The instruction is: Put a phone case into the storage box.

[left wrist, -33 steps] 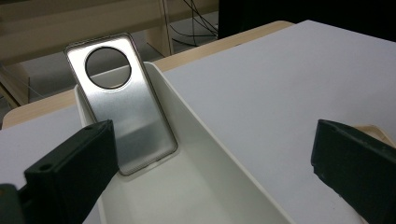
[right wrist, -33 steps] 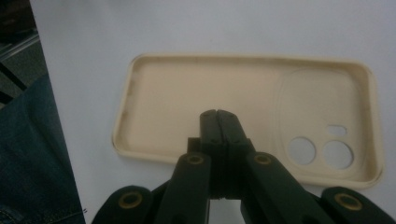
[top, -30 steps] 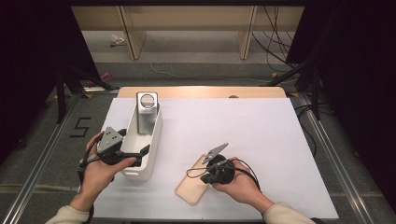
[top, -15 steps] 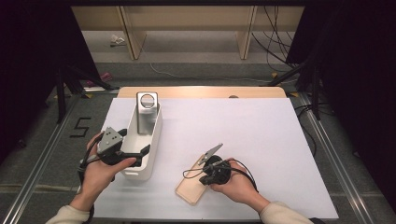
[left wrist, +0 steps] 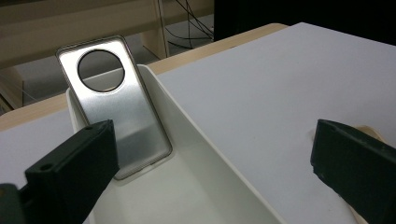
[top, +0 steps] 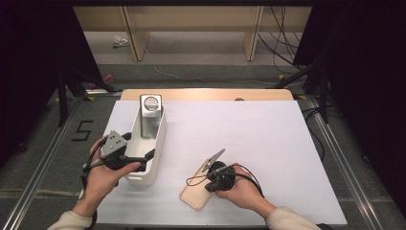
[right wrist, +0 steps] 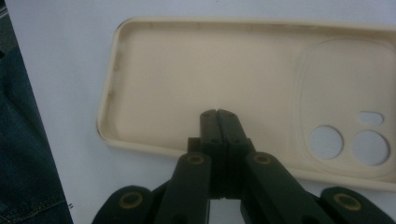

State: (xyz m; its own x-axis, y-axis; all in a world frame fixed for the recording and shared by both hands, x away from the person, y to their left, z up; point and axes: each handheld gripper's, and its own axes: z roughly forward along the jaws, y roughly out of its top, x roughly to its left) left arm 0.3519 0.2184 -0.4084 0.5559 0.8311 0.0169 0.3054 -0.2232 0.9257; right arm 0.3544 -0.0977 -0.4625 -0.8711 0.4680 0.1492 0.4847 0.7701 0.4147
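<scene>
From the high view, your right gripper (top: 214, 168) sits over the beige phone case (top: 194, 195), which lies flat on the white table (top: 268, 143) near your edge. Its long axis runs diagonally, near-left to far-right. Your left gripper (top: 143, 154) straddles the wall of the white bin (top: 154, 143), where a silver metal case (top: 150, 115) stands upright at the far end.

In the left gripper view, the jaws stand wide apart with nothing pressed between them — one inside the bin (left wrist: 196, 177), one outside over the table. The metal case (left wrist: 121, 107) leans back against the bin's end wall, camera hole uppermost.

In the right gripper view, the jaws are fully closed on nothing, tips just above the phone case (right wrist: 210, 74), perhaps touching its floor. It lies open side up, camera cutouts toward the right of that view.

Expect the case to be light, thin and bendy, and to slide on the smooth sheet — I'd take it by a long side wall near mid-length, one jaw inside the rim, one outside.
</scene>
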